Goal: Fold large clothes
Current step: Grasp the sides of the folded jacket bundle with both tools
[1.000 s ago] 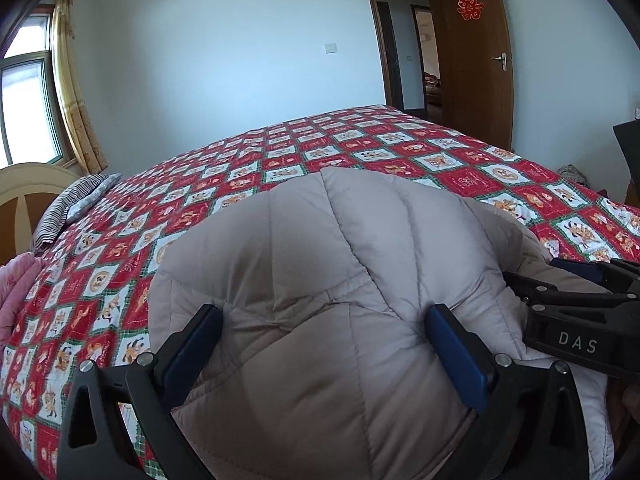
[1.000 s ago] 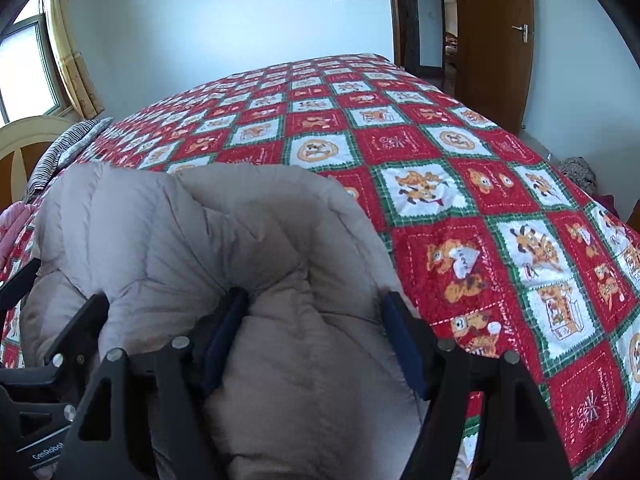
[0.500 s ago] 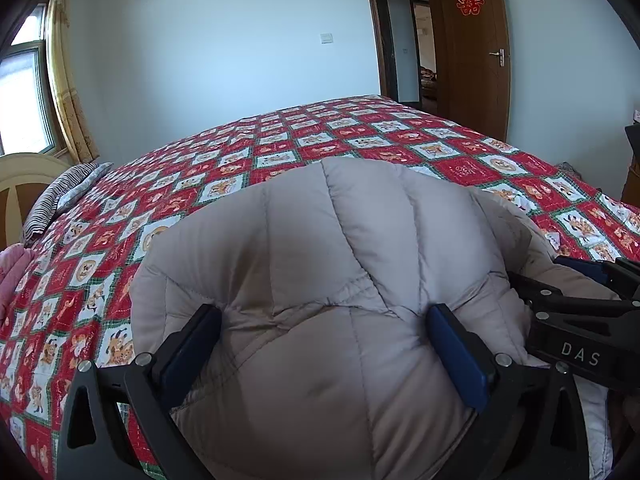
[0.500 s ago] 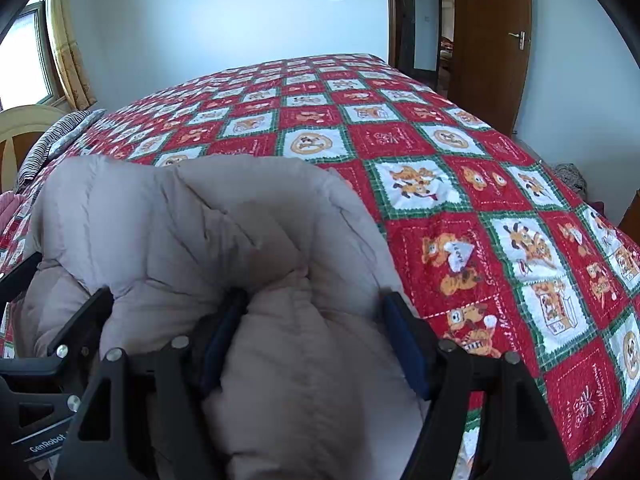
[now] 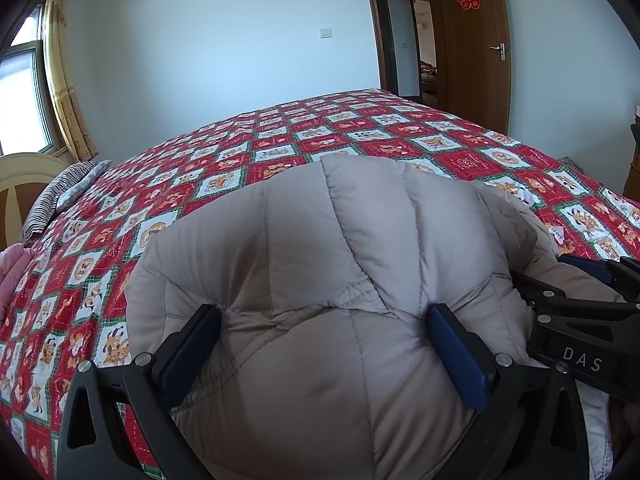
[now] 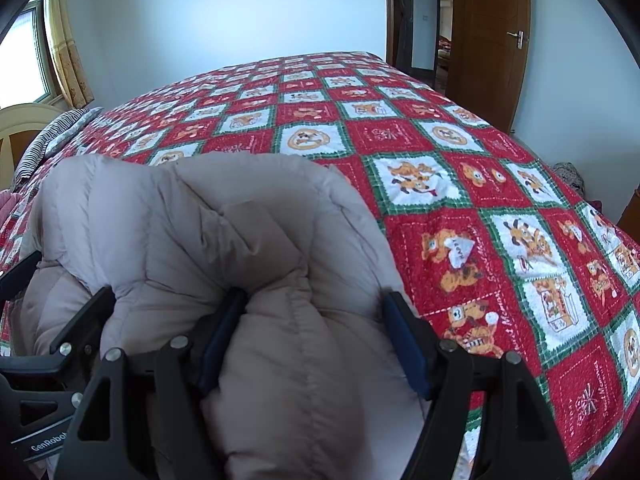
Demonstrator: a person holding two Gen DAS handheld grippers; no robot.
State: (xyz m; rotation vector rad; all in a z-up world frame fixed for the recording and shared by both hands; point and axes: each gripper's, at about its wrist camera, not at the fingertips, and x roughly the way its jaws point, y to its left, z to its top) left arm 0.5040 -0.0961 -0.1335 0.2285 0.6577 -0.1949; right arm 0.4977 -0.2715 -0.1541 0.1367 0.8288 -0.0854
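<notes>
A puffy beige down jacket [image 5: 340, 240] is bunched up over a bed with a red checked quilt [image 5: 320, 132]. My left gripper [image 5: 322, 316] is shut on a thick fold of it, and the fabric bulges between the blue pads. In the right wrist view my right gripper [image 6: 314, 300] is shut on another thick fold of the jacket [image 6: 200, 220], close beside the left one. The right gripper's black frame [image 5: 580, 320] shows at the right edge of the left view. The jacket's lower part is hidden under both grippers.
The quilt [image 6: 480, 200] stretches far ahead and to the right. A striped pillow [image 5: 60, 196], a pink cloth [image 5: 12, 268] and a cream headboard [image 5: 20, 176] lie at the left. A brown door [image 5: 476, 60] stands open at the back right.
Both grippers keep the same hold on the jacket. The left view has shifted slightly, with the jacket bundle a little further over the quilt.
</notes>
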